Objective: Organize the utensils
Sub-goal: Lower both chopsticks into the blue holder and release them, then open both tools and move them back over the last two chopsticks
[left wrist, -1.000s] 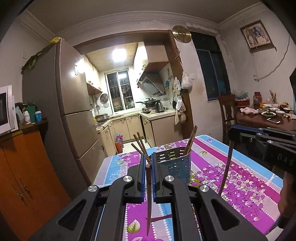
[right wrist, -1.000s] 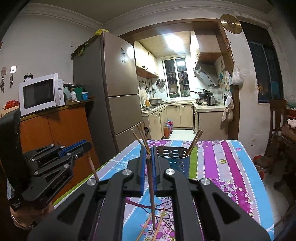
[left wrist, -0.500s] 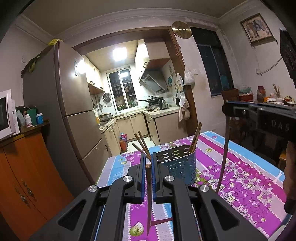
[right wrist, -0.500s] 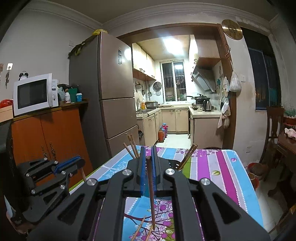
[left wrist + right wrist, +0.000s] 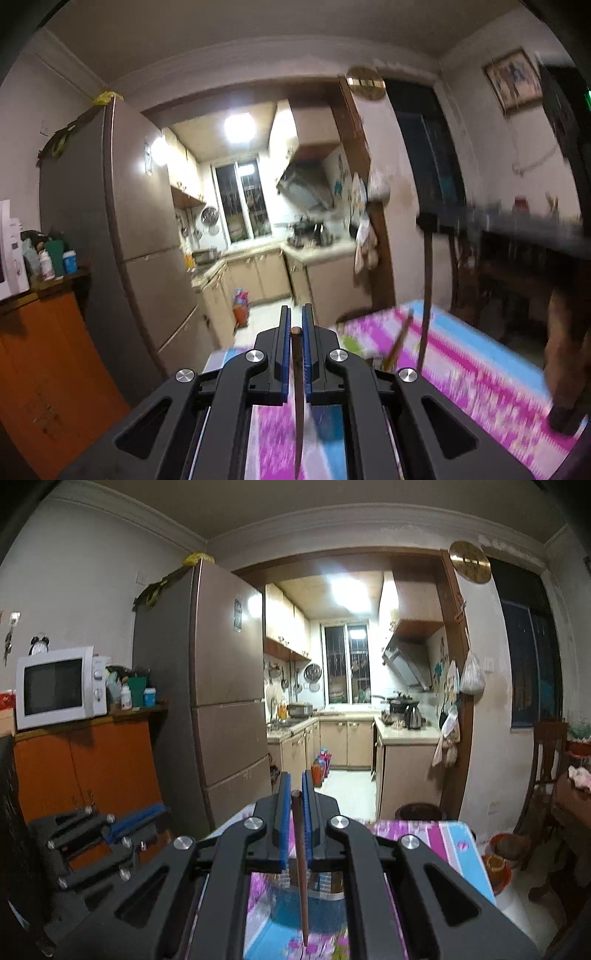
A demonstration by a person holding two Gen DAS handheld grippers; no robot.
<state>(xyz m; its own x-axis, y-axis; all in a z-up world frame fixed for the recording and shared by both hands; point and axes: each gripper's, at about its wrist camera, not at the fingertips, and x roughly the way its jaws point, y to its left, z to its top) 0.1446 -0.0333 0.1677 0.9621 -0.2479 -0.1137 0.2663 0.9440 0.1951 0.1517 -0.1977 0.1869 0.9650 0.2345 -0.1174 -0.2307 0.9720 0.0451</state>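
Note:
My left gripper (image 5: 295, 325) is shut on a brown chopstick (image 5: 298, 398) that hangs point down between its blue pads. My right gripper (image 5: 294, 788) is shut on another brown chopstick (image 5: 302, 871), its tip over the blue utensil holder (image 5: 306, 908) seen blurred below the jaws. In the left wrist view the right gripper (image 5: 428, 221) is at the right, raised, with its chopstick (image 5: 426, 295) hanging down; the holder is mostly hidden behind my left gripper, with one stick (image 5: 399, 341) poking out. In the right wrist view the left gripper (image 5: 162, 808) is low at the left.
The table has a pink and blue flowered cloth (image 5: 480, 376). A tall fridge (image 5: 221, 701) and an orange cabinet (image 5: 81, 768) with a microwave (image 5: 55, 686) stand to the left. A wooden chair (image 5: 546, 775) and a second table are at the right.
Both grippers have risen and moved forward with their chopsticks; the holder has dropped from mid-view to below the jaws. The left wrist view is now motion-blurred.

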